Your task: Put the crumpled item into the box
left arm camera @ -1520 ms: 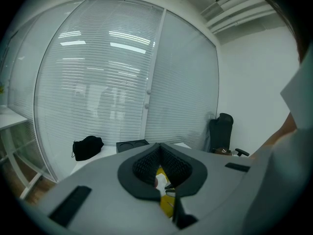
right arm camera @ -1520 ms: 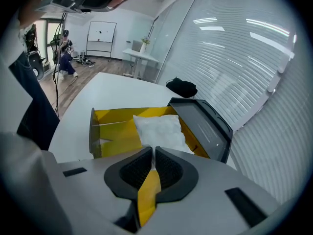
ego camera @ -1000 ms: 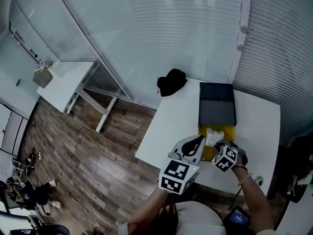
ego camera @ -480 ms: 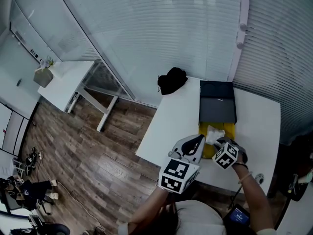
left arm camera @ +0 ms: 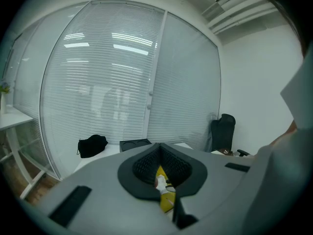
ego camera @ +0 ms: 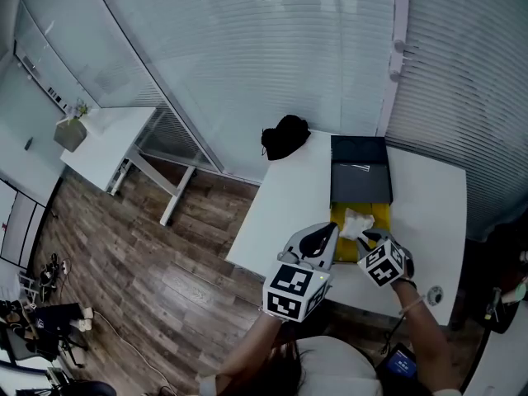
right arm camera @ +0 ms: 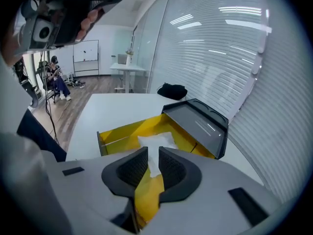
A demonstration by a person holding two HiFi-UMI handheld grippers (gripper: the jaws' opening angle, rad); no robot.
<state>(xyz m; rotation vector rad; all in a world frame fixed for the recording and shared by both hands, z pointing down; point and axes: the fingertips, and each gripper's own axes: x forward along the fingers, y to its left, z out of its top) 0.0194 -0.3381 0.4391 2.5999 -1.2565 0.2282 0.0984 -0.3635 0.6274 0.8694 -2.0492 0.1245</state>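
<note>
The right hand-held gripper was seen clamped on the lower part of the crumpled white item. The item was held within the open yellow box on the white table, and the box's dark lid was stood open at the far end. The left hand-held gripper was held just beside the box, its jaws brought together at the tips with nothing gripped.

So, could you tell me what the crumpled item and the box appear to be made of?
The crumpled item looks like thin white paper or tissue: matte, softly creased. The box seems rigid plastic or coated card, I cannot tell which: smooth yellow walls, dark grey lid.
</note>
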